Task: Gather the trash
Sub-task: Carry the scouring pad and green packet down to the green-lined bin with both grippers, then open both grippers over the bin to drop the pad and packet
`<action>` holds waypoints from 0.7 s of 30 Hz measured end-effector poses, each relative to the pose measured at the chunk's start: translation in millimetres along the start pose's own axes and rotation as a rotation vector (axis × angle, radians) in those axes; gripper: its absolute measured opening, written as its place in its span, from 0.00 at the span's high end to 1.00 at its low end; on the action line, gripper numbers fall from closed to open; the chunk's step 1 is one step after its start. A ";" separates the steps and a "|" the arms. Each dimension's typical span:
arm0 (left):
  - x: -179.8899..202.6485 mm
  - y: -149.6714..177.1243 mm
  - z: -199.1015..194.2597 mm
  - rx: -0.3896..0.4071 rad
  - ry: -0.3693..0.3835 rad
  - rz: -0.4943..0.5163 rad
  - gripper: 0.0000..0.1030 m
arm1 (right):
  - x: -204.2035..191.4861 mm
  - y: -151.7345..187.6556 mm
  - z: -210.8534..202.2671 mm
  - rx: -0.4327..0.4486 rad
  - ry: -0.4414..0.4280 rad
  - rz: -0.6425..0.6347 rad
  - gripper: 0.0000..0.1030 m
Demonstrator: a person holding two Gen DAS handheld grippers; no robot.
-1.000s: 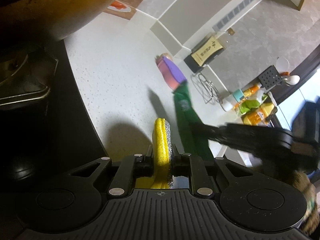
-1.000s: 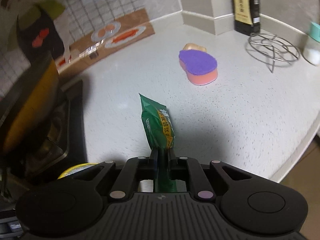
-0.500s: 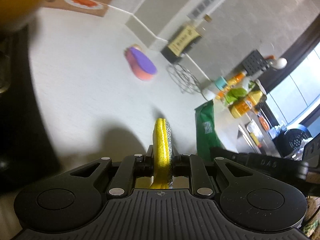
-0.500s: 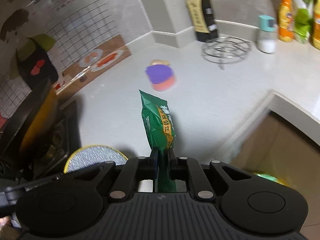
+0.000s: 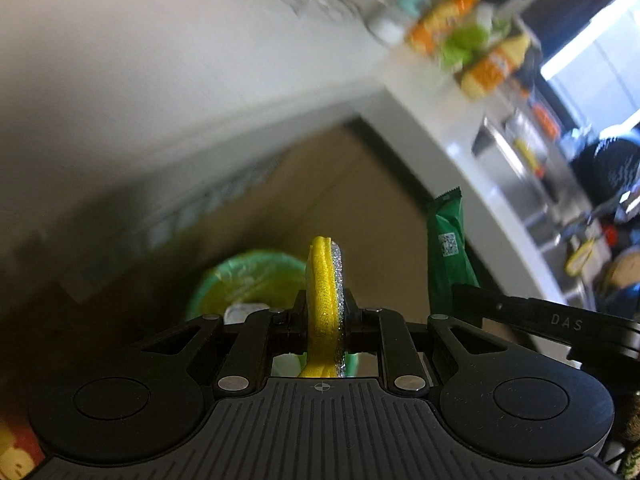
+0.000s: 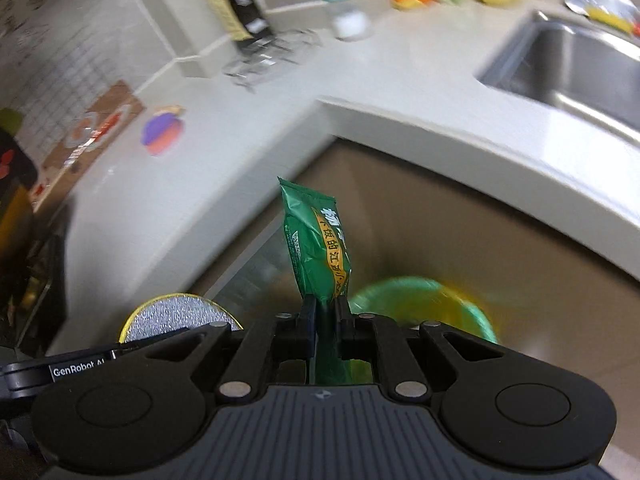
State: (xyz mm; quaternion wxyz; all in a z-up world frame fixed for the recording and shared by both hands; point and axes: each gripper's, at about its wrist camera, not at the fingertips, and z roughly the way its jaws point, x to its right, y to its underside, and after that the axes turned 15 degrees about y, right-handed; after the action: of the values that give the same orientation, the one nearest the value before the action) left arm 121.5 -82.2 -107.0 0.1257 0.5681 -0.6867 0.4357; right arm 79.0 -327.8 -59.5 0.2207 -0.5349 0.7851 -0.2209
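My left gripper point(image 5: 325, 312) is shut on a round yellow and silver scrubbing pad point(image 5: 323, 280), held edge-on. The pad also shows in the right wrist view point(image 6: 176, 316) at lower left. My right gripper point(image 6: 325, 312) is shut on a green snack wrapper point(image 6: 318, 248) that stands upright; it also shows in the left wrist view point(image 5: 446, 256). Both grippers hang off the counter, above a bin with a green liner point(image 5: 248, 276) on the floor, also seen in the right wrist view point(image 6: 424, 304).
The white L-shaped counter point(image 6: 400, 80) curves around the bin. A purple and orange sponge point(image 6: 162, 134), a wire trivet point(image 6: 272, 60), a dark bottle point(image 6: 240, 10) and orange and green bottles point(image 5: 472, 52) stand on it. A steel sink point(image 6: 576, 64) is at right. A stove point(image 6: 24, 256) is at left.
Both grippers have moved off the counter edge and down over the floor with their loads. The green-lined bin has come into view below them. The sponge has receded.
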 end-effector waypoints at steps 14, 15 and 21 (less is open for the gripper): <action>-103.6 15.9 177.7 -0.247 -0.085 -0.344 0.82 | 105.9 66.5 43.9 -0.107 0.103 0.183 0.91; -111.9 19.5 194.0 -0.277 -0.083 -0.388 0.82 | 110.4 70.9 45.7 -0.120 0.110 0.200 0.91; -127.5 40.3 274.0 -0.361 -0.068 -0.452 0.82 | 126.2 90.1 56.6 -0.178 0.151 0.270 0.91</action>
State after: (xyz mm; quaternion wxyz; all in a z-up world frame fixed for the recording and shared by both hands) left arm 215.2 -200.7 -371.7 0.2955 0.6896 -0.6130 0.2478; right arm 3.4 -422.6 -171.5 0.1406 -0.4240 0.8805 -0.1586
